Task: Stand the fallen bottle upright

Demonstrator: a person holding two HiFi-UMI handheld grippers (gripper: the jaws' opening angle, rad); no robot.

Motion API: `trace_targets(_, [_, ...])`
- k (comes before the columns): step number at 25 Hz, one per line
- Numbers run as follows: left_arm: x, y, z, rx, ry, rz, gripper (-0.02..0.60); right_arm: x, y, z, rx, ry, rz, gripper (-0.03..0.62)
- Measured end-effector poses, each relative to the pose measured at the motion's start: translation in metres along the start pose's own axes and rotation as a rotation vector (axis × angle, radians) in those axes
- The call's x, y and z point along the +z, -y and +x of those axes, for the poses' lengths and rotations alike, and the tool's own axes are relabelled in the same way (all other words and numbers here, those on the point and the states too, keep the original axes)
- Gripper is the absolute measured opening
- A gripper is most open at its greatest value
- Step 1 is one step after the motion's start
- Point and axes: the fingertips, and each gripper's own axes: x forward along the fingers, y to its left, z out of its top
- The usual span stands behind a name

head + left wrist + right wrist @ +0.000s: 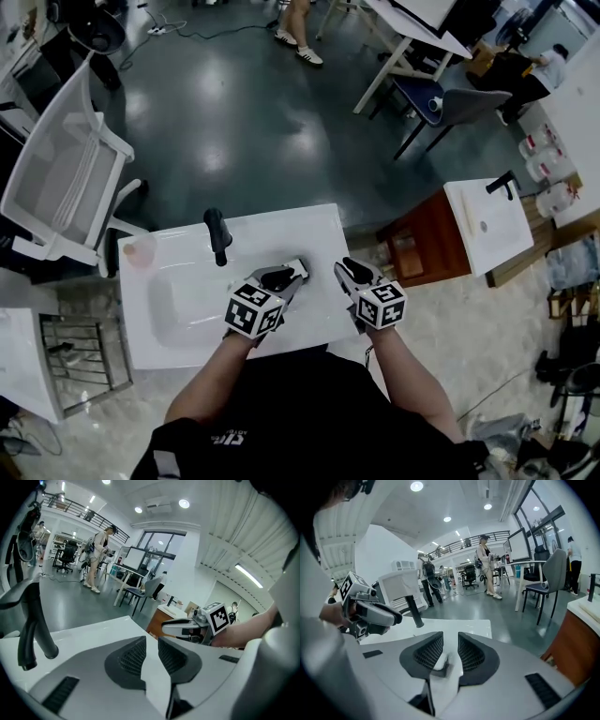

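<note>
At the far left corner of the white ceramic sink I see a pale pink translucent bottle, lying or standing I cannot tell, left of the black tap. My left gripper and right gripper hover well apart from it, jaws slightly spread and empty. I should approach low and pinch near its top.

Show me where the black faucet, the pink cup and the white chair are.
black faucet [217, 236], head view, middle of its spout.
pink cup [141, 249], head view, its open top.
white chair [58, 173], head view, its mesh backrest.
</note>
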Motion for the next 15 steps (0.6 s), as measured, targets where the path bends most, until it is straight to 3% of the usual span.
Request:
trace_targets(4, [0.013,-0.01,0.002,0.04,0.05,-0.022,0.089,0.002,0.012,0.0,0.007,0.013,-0.008,0.106])
trace_targets(9, [0.032,-0.024,-0.037,0.169,0.122,0.077,0.084,0.003,0.012,-0.005,0.06,0.017,-0.007,0.106])
trace_targets(15, [0.016,-0.022,-0.074,0.294,0.17,0.065,0.069,0.011,-0.019,0.017,0.212,0.012,-0.021,0.103])
